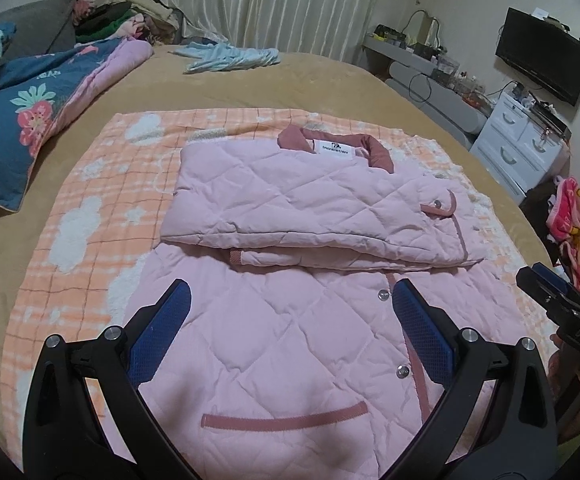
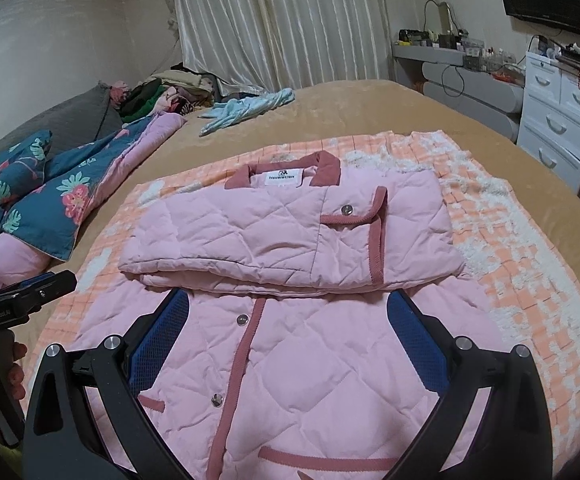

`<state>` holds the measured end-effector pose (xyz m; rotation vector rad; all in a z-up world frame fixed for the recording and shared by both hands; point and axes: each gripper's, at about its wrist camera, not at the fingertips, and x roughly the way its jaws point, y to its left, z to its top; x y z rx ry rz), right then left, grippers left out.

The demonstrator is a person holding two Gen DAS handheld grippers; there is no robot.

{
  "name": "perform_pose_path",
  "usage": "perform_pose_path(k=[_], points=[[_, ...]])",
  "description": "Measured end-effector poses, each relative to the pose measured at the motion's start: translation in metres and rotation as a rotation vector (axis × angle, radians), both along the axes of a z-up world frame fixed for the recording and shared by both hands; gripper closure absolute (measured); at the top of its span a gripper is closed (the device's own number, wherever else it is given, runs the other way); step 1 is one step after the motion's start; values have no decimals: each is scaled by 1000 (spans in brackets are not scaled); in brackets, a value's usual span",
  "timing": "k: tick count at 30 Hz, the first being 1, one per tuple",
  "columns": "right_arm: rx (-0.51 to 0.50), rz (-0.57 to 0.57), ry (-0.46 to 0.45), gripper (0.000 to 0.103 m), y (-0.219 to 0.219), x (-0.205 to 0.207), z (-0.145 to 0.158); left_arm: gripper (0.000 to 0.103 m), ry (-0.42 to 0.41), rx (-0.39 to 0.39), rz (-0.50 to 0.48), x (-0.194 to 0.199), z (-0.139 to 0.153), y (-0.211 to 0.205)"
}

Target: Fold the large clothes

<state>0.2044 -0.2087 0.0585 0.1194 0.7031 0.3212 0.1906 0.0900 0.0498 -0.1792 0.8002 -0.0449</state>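
Observation:
A pink quilted jacket (image 1: 290, 208) (image 2: 290, 236) with dark pink trim and snap buttons lies on an orange checked blanket (image 1: 90, 208) (image 2: 509, 248). Its sleeves are folded across the chest below the collar (image 1: 331, 146). My left gripper (image 1: 291, 300) hovers open above the jacket's lower left part, near a pocket trim (image 1: 286, 420). My right gripper (image 2: 290, 308) hovers open above the lower right part, over the button placket (image 2: 242, 320). Nothing is between either pair of fingers. Each gripper shows at the edge of the other's view: the right gripper (image 1: 557, 300), the left gripper (image 2: 18, 296).
A tan bed (image 1: 329, 80) carries the blanket. A blue floral quilt (image 1: 22, 96) (image 2: 50, 184) lies at the left. A light blue garment (image 1: 230, 58) (image 2: 246, 110) lies at the far side. White drawers (image 1: 517, 144) (image 2: 557, 120), a grey shelf and a wall screen (image 1: 545, 56) stand at the right.

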Motion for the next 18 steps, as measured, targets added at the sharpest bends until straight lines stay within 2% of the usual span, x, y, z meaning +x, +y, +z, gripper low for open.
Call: perform_pose_path(k=[18], points=[[-17, 14, -42, 4, -15, -39, 18, 8, -45, 19, -5, -41, 10, -19]])
